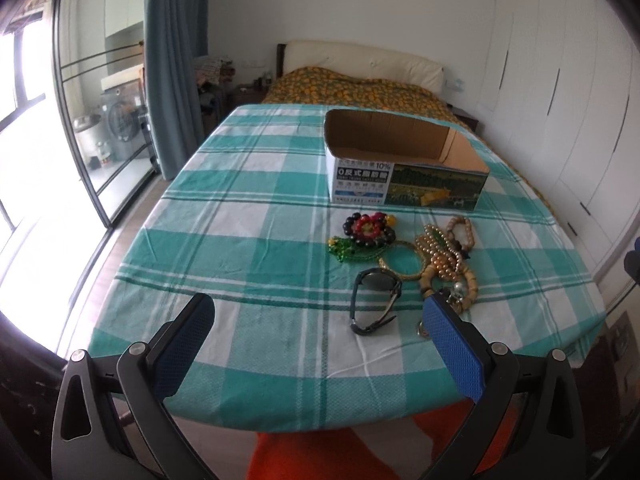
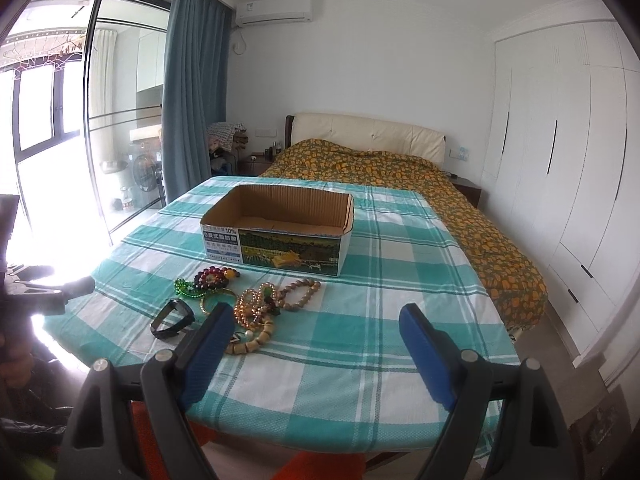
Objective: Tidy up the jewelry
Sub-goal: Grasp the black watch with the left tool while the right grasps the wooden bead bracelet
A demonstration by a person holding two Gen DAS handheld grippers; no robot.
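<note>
A pile of jewelry lies on the green checked tablecloth (image 1: 248, 248): a dark watch (image 1: 374, 306), a black and red bead bracelet (image 1: 370, 230), green beads (image 1: 344, 250), a gold bangle (image 1: 402, 266), and pearl and wooden bead strings (image 1: 444, 260). An open cardboard box (image 1: 404, 160) stands just behind the pile. My left gripper (image 1: 320, 308) is open and empty, in front of the watch. In the right wrist view the pile (image 2: 248, 300) lies left of centre, the box (image 2: 280, 232) behind it. My right gripper (image 2: 316, 316) is open and empty, its left finger over the pile's near edge.
A bed with an orange patterned cover (image 2: 460, 200) stands behind the table. White wardrobes (image 2: 560, 160) line the right wall. A glass sliding door (image 1: 100, 100) and a blue curtain (image 2: 192, 92) are on the left. An orange thing (image 1: 360, 452) lies below the table's near edge.
</note>
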